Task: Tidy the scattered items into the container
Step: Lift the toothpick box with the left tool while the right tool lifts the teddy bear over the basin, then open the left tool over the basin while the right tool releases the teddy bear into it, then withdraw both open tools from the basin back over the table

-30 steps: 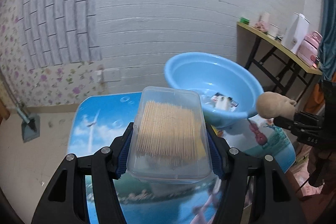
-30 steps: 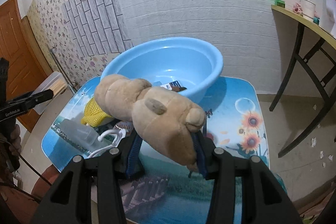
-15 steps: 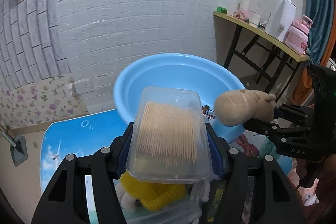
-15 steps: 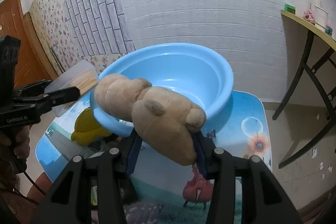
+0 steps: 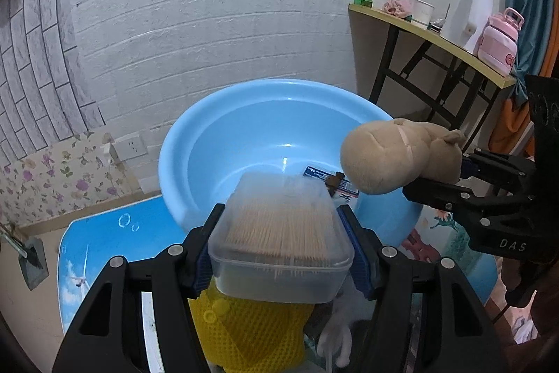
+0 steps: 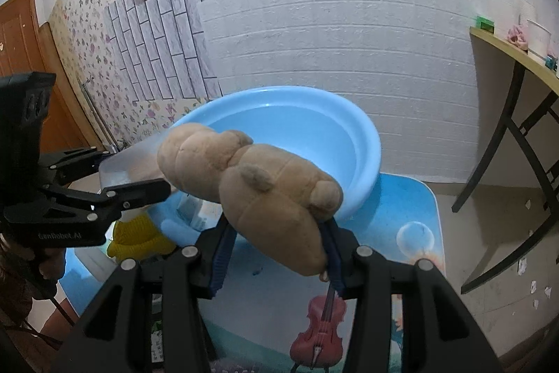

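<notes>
My left gripper (image 5: 279,250) is shut on a clear plastic box of toothpicks (image 5: 279,233), held at the near rim of the blue basin (image 5: 216,135). My right gripper (image 6: 276,254) is shut on a tan plush toy (image 6: 251,187), held over the basin's (image 6: 367,142) near rim. The plush (image 5: 394,156) also shows at the right in the left wrist view, and the toothpick box (image 6: 129,166) at the left in the right wrist view. A small printed packet (image 5: 332,184) lies inside the basin.
A yellow mesh item (image 5: 244,327) and a white cable (image 5: 335,341) lie on the blue picture-printed table (image 5: 115,233) below my left gripper. A side table (image 5: 429,34) with a kettle and cups stands at the right. A brick wall is behind.
Both grippers have moved forward toward the basin with their loads. The toothpick box has tipped down toward the basin's rim, and the plush has come over the rim.
</notes>
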Action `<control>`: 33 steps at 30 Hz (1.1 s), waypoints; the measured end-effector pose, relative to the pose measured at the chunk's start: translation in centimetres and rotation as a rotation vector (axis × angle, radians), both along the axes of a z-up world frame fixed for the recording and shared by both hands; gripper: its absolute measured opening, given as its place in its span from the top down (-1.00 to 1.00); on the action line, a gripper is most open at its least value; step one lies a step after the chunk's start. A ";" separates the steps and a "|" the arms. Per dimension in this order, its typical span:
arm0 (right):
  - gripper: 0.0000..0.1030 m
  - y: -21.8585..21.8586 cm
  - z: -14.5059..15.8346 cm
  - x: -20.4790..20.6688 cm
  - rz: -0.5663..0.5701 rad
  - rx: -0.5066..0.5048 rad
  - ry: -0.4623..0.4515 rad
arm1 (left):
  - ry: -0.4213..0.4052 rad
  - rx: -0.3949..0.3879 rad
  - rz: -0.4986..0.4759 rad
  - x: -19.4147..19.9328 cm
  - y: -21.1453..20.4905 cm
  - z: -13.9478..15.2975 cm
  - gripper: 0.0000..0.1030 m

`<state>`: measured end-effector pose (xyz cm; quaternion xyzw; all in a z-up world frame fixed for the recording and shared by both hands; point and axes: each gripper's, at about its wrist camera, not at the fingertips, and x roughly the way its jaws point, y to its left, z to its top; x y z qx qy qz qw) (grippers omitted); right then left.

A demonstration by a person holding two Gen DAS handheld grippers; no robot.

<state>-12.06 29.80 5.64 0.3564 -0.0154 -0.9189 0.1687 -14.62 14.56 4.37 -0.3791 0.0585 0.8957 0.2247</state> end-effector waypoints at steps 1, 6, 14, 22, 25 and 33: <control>0.12 0.0 0.0 -0.1 0.001 0.002 0.002 | 0.000 -0.001 0.000 -0.1 0.0 0.0 -0.21; 0.12 -0.5 -0.2 -1.0 0.015 0.004 -0.005 | 0.005 -0.005 0.006 -0.6 0.2 0.1 -0.27; 0.01 -2.1 -1.0 -2.9 0.029 0.039 -0.034 | 0.034 -0.005 0.031 -0.1 -1.2 1.0 -0.57; -0.38 -2.6 -0.4 -2.5 0.021 0.046 -0.032 | 0.037 0.000 0.078 1.4 -3.2 1.5 -0.57; -0.38 -2.0 0.0 -1.4 0.007 0.041 -0.029 | 0.026 0.007 0.098 2.5 -4.1 1.4 -0.70; -0.38 -0.4 0.5 1.7 -0.045 0.035 -0.043 | 0.018 -0.003 0.153 6.2 -6.7 1.0 -0.83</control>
